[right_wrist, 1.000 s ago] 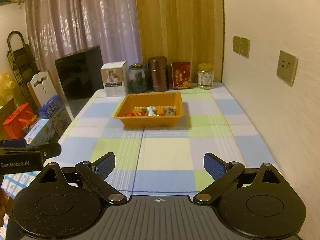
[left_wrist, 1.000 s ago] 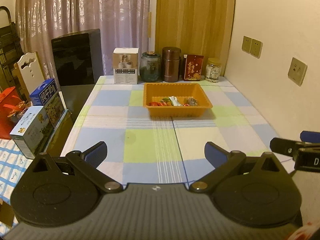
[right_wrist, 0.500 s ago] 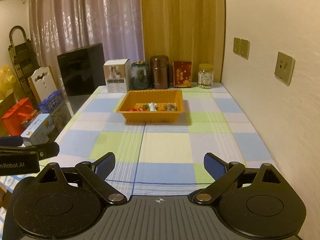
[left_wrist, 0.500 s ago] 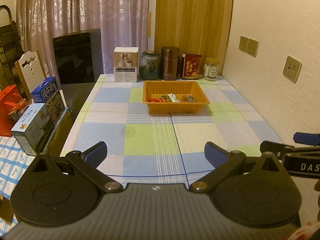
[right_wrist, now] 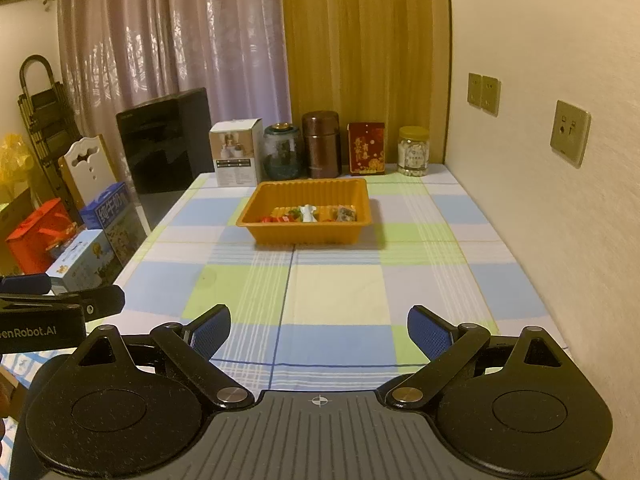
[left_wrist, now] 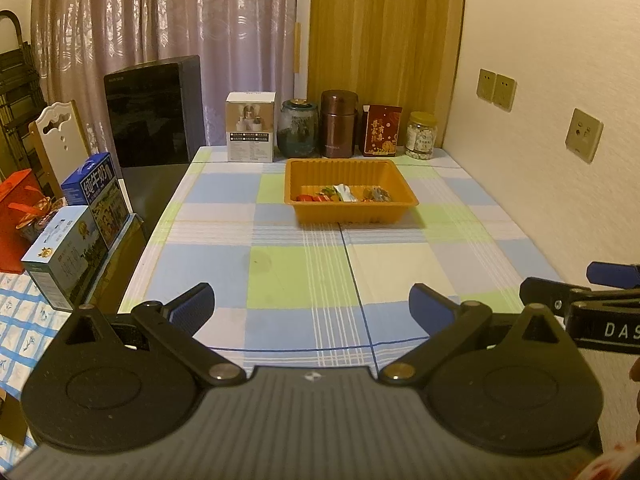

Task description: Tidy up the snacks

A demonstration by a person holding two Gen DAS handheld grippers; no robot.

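left gripper [left_wrist: 311, 307] and right gripper [right_wrist: 319, 330] gape wide, seemingly level (side by side).

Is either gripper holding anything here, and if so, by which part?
Nothing is held. Left gripper and right gripper are both open and empty; the snacks lie in the orange tray.

A home dining room: lace curtains [left_wrist: 168, 32] hang behind a counter [left_wrist: 320, 264] under a checked cloth, jars [left_wrist: 421, 135] and a flask [left_wrist: 338, 123] line its far edge, and milk cartons [left_wrist: 76, 240] sit beside a white chair [left_wrist: 60, 140].
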